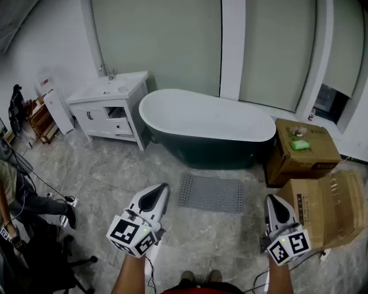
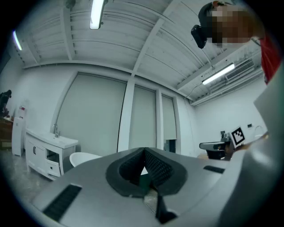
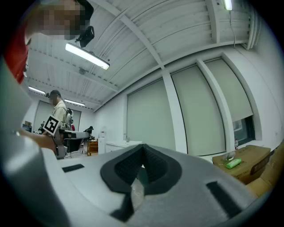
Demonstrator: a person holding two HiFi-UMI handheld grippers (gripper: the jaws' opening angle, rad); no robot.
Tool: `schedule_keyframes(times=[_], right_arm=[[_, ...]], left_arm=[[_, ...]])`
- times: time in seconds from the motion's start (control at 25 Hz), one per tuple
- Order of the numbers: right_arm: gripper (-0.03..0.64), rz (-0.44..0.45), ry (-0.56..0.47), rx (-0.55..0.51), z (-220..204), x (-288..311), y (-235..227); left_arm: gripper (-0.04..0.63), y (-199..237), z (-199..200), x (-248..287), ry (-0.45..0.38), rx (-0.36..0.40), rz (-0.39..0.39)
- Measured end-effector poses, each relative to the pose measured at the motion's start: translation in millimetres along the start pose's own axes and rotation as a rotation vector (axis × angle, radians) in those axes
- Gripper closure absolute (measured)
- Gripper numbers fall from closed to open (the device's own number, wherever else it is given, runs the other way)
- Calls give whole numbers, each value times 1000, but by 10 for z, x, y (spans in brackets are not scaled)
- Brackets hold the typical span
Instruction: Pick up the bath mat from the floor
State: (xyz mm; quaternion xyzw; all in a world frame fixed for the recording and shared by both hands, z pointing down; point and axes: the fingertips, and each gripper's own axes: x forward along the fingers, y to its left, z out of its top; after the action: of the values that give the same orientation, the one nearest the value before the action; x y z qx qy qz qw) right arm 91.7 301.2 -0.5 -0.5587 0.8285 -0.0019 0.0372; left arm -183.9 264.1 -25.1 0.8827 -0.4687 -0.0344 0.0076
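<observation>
The left tool [image 1: 163, 187] and right tool [image 1: 269, 198] hover over the grey tiled floor [image 1: 109, 172], jaws fully closed and empty. Between and just beyond them the grey bath mat [image 1: 211, 193] lies flat, its long axis left-to-right alongside the dark bathtub [image 1: 207, 123]. A white vanity [image 1: 109, 106] stands at far left and a cardboard box [image 1: 307, 150] at right.

Bright ceiling tubes [image 2: 96, 13]; fisheye-warped, dark corners.
</observation>
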Motion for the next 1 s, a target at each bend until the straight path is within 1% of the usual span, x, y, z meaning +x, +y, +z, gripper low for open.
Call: schedule_keyframes(times=[0.36,0.72,1.0], right_arm=[[614,-10,-14,29,5,110,200],[614,-42,-2,17,-39,166,415],[614,-65,2,17,-94,307,326]], left_arm=[[584,264,-41,-129,-5,-12,-5],[584,583,-50,-231,-6,-14,-17],[584,756,-109,-105,-1,-14,-18]])
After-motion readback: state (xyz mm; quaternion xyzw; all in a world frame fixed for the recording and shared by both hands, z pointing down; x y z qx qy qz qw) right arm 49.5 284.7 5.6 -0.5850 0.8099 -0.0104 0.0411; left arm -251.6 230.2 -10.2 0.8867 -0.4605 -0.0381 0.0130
